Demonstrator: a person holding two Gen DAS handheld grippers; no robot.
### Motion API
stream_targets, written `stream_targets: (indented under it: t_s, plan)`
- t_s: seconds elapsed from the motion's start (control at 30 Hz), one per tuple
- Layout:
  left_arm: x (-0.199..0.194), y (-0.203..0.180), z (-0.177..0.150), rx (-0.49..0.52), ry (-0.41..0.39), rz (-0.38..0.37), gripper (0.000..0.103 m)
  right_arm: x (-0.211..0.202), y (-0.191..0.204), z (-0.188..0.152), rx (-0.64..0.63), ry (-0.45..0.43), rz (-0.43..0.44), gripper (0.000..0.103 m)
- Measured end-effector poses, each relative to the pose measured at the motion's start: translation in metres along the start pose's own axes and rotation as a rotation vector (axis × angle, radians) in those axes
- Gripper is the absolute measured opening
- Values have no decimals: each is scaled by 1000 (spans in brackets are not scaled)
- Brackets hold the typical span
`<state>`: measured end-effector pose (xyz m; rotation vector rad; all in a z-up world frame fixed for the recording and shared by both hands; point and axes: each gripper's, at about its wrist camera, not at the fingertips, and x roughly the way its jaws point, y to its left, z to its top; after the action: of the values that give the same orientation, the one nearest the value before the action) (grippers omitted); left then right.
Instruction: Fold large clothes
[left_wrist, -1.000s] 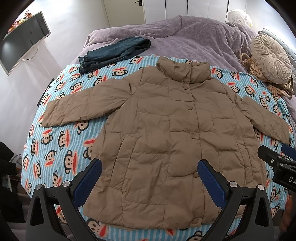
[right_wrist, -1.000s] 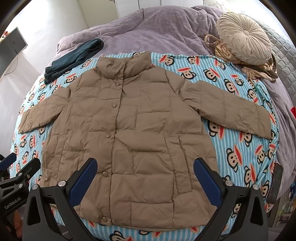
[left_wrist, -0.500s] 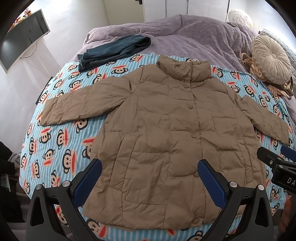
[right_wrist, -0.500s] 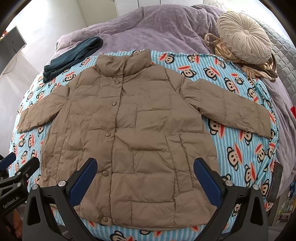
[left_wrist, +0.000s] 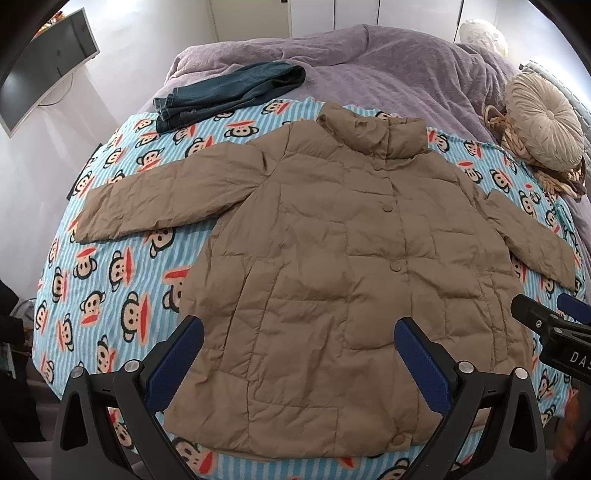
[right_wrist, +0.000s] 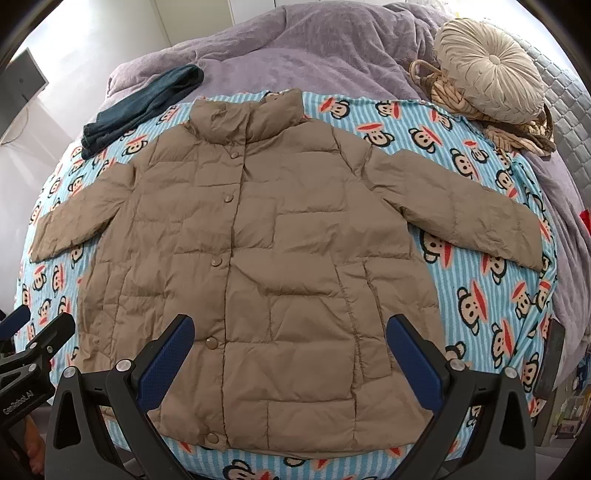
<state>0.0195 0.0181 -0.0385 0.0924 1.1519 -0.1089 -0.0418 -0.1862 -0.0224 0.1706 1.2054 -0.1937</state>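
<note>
Below both open grippers, tan puffer jacket (left_wrist: 332, 266) spread flat, untouched

The left tongs (left_wrist: 298, 363) hang with both blue-padded fingers (left_wrist: 177, 360) spread wide apart, nothing between them, above the near edge of the bed. The right tongs (right_wrist: 291, 360) stand the same way, fingers (right_wrist: 415, 360) wide and empty, over that same near edge. The two sit side by side at a like height: the right tongs' tips show at the right rim of the left wrist view, the left tongs' tips at the left rim of the right wrist view.
</note>
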Motion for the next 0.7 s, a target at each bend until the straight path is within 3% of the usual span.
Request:
stream_targets:
  t_s: [0.23,0.4,0.7]
  plan:
    - [16,27,3,-35,29,-28,103,13,19,5,-19,39,-20,103]
    - [36,62,9,-109,36,-102,103,30,41,11,-17,95,31,103]
    - [108,184,28,-369,3,-201,103,73,94,23,-36,169,178,103]
